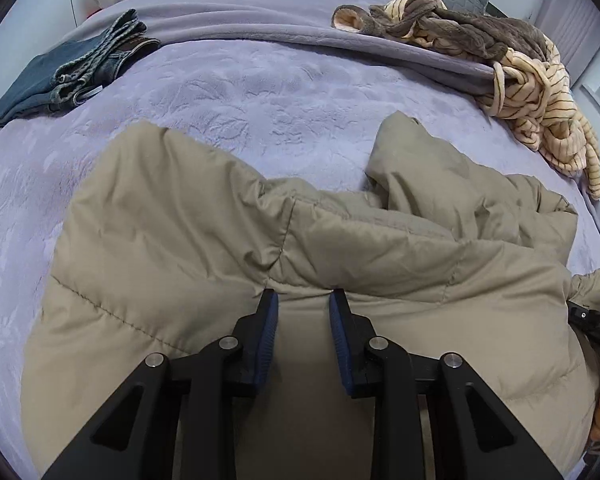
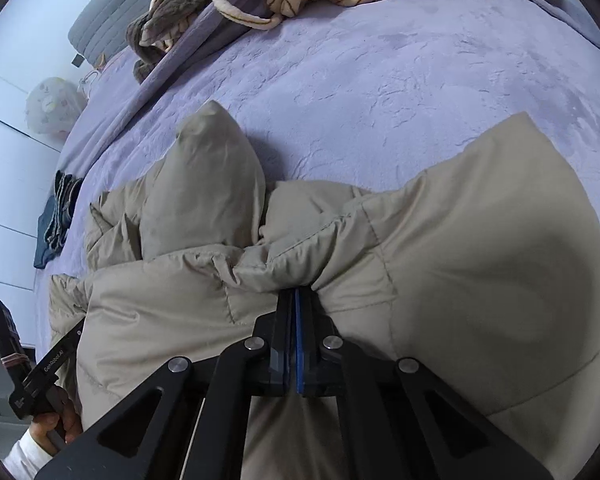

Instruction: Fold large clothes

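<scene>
A big tan padded jacket (image 1: 204, 240) lies rumpled on the near part of a bed covered with a lilac blanket (image 1: 260, 92). One puffy part stands up like a peak toward the middle of the bed, and the rest spreads wide toward both sides.

The left tongs (image 1: 303, 300) point steeply down at the near edge of the jacket. Their blue-faced fingers stand a little apart, with jacket fabric showing in the gap below them; the tips sit right at a raised fold, but I cannot tell whether they press on it.

The right tongs (image 2: 296, 294) are pressed together, and the jacket's cloth bunches up in creases right at their tips, so they are pinching a fold of it.

In the right tongs' view a hand (image 2: 58, 426) in a white sleeve holds the other tool at the lower left, beside the jacket's edge.

Well away from the jacket, folded jeans (image 1: 64, 76) lie on the far left of the bed, and a heap of striped cream and brown clothes (image 1: 512, 76) sits on the far right.
</scene>
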